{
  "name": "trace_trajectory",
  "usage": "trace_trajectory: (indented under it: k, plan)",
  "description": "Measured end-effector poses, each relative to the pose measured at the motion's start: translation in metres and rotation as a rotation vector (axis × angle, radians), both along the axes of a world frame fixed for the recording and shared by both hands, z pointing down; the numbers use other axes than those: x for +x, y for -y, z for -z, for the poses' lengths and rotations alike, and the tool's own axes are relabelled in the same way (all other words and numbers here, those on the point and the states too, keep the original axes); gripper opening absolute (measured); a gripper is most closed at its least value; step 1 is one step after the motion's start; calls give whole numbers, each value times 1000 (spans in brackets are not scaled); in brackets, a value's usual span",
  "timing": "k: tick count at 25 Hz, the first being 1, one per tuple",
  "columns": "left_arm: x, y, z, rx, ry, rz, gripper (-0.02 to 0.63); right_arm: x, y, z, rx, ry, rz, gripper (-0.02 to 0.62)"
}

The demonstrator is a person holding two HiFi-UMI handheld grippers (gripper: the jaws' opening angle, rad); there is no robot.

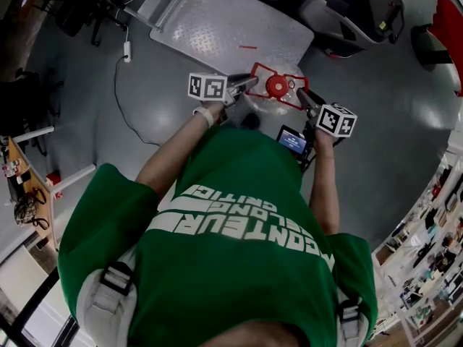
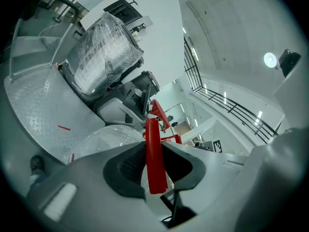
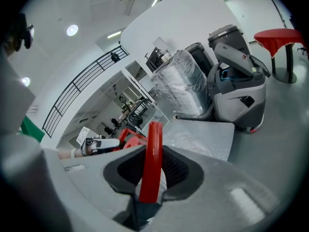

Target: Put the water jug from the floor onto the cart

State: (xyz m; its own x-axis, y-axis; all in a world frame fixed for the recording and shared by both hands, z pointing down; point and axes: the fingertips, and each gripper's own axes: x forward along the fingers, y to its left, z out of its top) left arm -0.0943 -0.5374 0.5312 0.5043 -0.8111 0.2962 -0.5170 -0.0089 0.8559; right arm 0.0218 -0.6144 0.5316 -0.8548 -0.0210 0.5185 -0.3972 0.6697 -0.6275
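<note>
Grip: the left gripper (image 2: 154,164) is pinched on one bar of the red handle frame (image 2: 153,149), and the right gripper (image 3: 150,170) is pinched on the opposite bar. The water jug (image 1: 264,105) hangs between and just below both grippers, seemingly clear of the floor (image 1: 376,157). The cart (image 1: 217,27) deck lies just beyond it. We judge the jug heavy if filled, with a smooth, yielding clear wall, so the stiff handle frame is where to hold. The thin bars could twist in the grip if the two sides lift unevenly.
</note>
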Motion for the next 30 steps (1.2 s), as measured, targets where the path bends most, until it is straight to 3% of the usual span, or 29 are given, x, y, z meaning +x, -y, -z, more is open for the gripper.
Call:
trace_trajectory:
  k: [7,30]
  plan:
    - [-31,16,-3,7,-36,-3,103,-29,16,-4,-7,-25,-6,74]
    - [-143,86,-3,13,-100,-138,103,-129,67,-2,-31,-78,-147,74]
